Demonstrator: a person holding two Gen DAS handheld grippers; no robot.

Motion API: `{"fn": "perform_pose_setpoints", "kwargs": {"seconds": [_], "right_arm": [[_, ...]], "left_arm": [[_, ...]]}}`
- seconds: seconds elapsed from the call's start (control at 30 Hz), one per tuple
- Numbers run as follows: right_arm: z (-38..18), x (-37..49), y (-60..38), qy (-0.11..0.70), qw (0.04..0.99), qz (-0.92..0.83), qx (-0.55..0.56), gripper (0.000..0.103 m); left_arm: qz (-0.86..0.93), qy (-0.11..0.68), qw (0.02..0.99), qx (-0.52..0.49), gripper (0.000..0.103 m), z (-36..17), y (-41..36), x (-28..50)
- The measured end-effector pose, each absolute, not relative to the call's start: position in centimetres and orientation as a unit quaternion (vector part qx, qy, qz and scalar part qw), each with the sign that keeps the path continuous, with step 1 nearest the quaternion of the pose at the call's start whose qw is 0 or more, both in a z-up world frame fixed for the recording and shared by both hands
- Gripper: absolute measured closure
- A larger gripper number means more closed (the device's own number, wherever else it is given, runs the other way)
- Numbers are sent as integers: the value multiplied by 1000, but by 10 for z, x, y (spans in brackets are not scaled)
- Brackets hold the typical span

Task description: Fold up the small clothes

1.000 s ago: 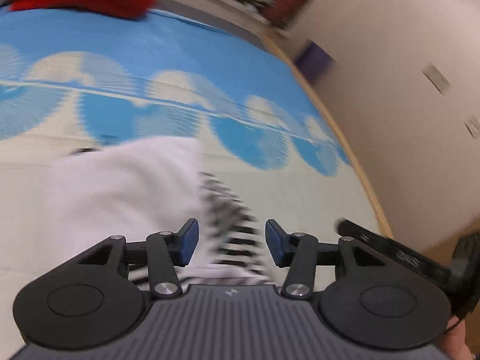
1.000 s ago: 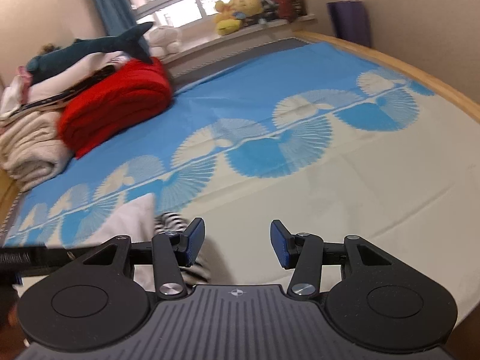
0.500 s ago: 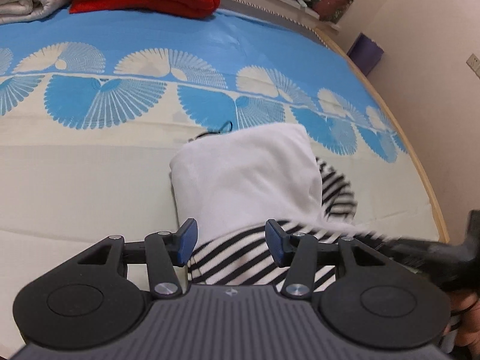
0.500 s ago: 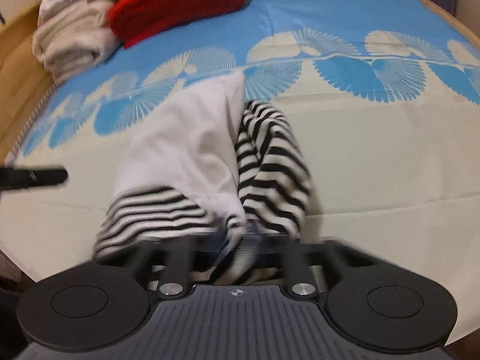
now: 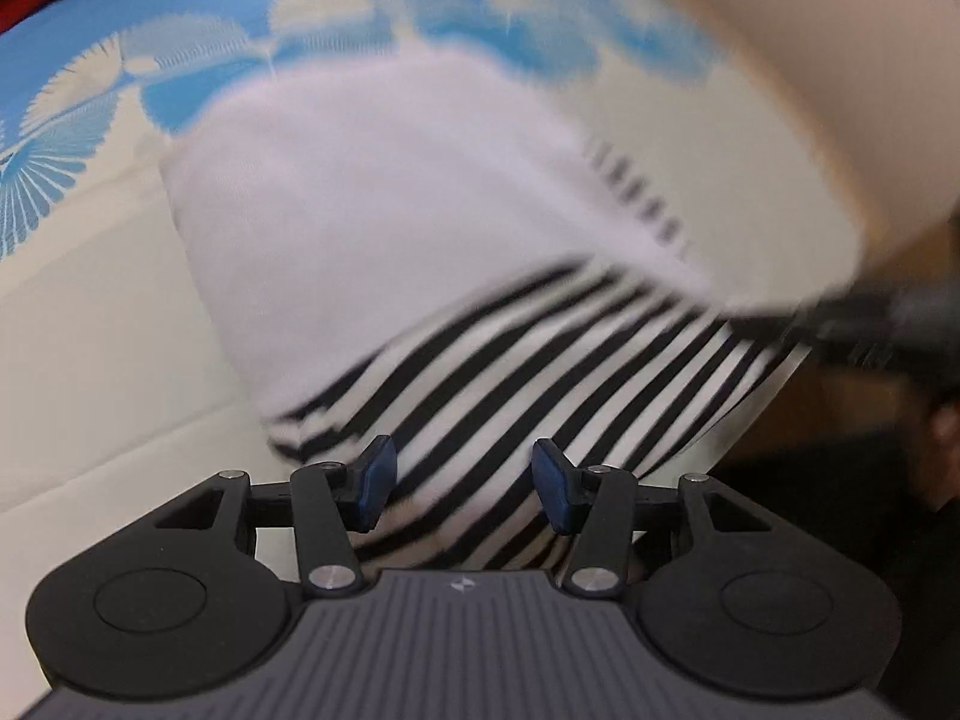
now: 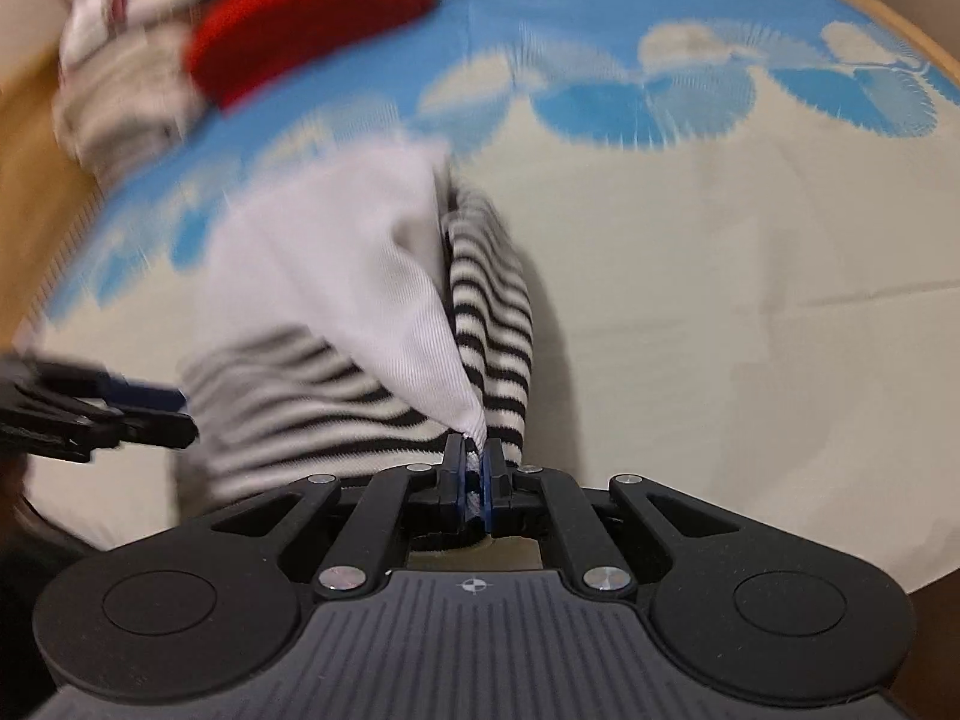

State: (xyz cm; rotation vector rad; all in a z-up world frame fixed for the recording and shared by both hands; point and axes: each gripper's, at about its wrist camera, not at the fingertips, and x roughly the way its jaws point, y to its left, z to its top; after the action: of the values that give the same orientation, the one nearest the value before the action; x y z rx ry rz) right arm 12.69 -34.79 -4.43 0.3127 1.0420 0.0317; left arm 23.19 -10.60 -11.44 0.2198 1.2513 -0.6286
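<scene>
A small garment lies on the bed, with a white body and a black-and-white striped hem. My left gripper hovers over the striped hem near the bed's front edge. Its jaws are opening, striped cloth lies between them, and the pads do not press on it. In the right wrist view my right gripper is shut on a bunched corner where the white cloth meets the striped sleeve. The left gripper shows at that view's left edge, blurred.
The bed sheet is cream in front and blue with white fans behind. A red blanket and folded pale towels are piled at the far left. A wooden bed edge runs along the right, and a wall lies beyond.
Both grippers came down onto the garment's near edge. The right gripper went from open to shut on the cloth. The left gripper swung over the striped hem.
</scene>
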Motion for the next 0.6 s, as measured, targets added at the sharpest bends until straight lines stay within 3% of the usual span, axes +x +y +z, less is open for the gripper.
{"fn": "perform_pose_setpoints", "kwargs": {"seconds": [0.13,0.4,0.47,0.6], "right_arm": [[-79,142,-330,555,825,9,107,99],[-94,163,-309,580,813,0,50,95],[-83,160,-309,560,827,-3,57,89],[-42,150,-328,436,891,-25,122,63]], "left_arm": [[-281,582,748,153,41,-138,-116,228],[-261,550,791,59,41,-105,-72,243],[-233,542,807,37,41,-102,-61,250],[-183,534,825,12,41,-98,-53,266]]}}
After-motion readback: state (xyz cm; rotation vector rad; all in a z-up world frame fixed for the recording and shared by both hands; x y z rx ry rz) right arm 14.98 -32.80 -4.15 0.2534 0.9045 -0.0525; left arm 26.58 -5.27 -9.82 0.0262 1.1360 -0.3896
